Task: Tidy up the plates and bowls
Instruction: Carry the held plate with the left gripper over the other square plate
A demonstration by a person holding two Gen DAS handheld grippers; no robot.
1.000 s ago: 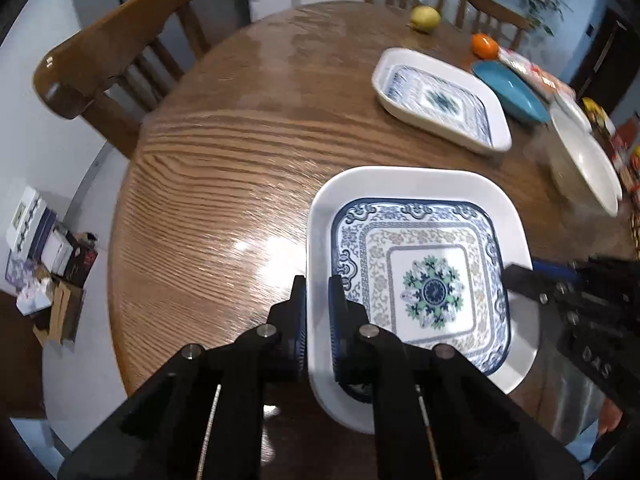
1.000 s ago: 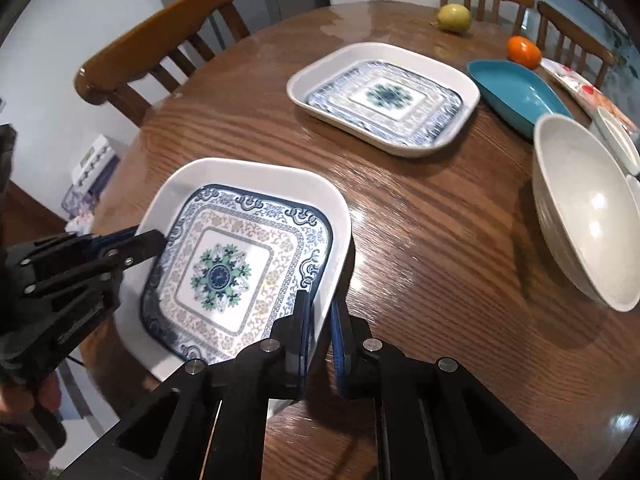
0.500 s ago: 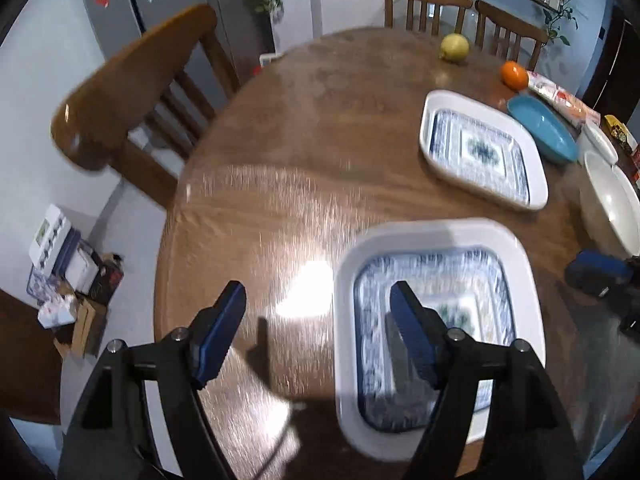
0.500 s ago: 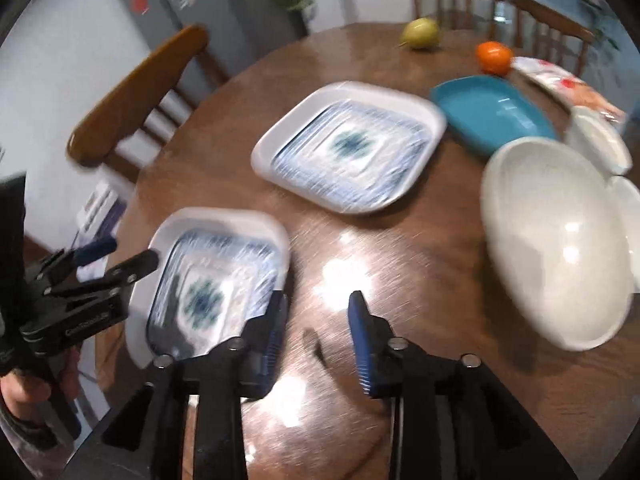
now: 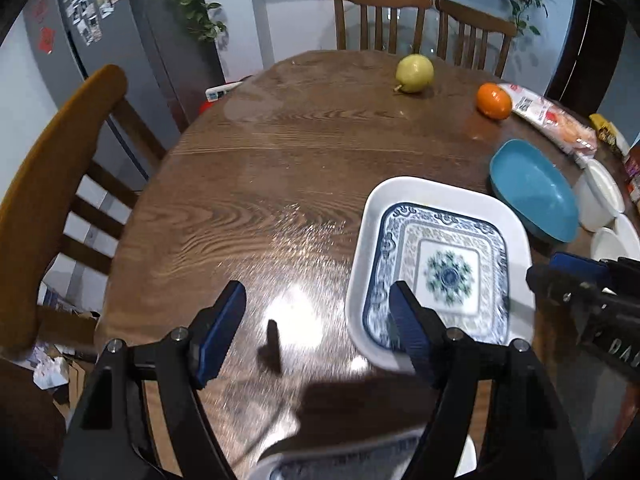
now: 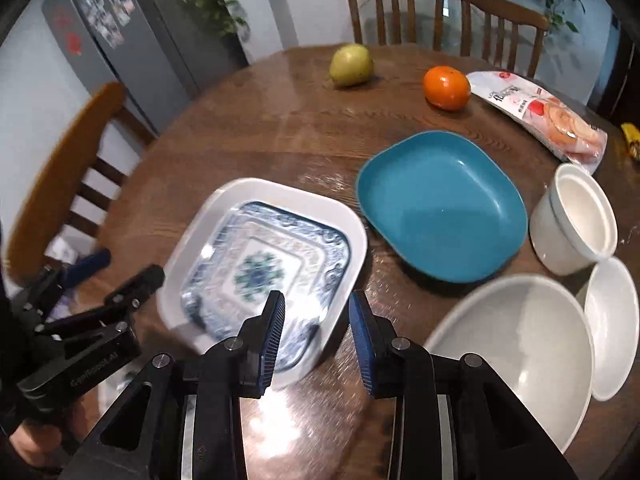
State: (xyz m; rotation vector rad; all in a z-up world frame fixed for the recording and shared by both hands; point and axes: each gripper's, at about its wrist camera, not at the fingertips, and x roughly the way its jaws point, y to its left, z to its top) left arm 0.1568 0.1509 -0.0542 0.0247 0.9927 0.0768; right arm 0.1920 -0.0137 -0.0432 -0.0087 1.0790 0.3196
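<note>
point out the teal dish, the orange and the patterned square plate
teal dish (image 6: pixel 440 204), right wrist view, on its inner floor
orange (image 6: pixel 447 87), right wrist view, on its front face
patterned square plate (image 5: pixel 450 274), left wrist view, on its centre medallion

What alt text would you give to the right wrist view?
The open right gripper hovers empty over a wooden table, above a patterned square plate. A teal dish and white bowls lie nearby.

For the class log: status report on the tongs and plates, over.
Both tongs, left and right, open, holding nothing. Patterned square plate flat on the table, ungripped. Teal dish close beside it, white bowls nearby.
</note>
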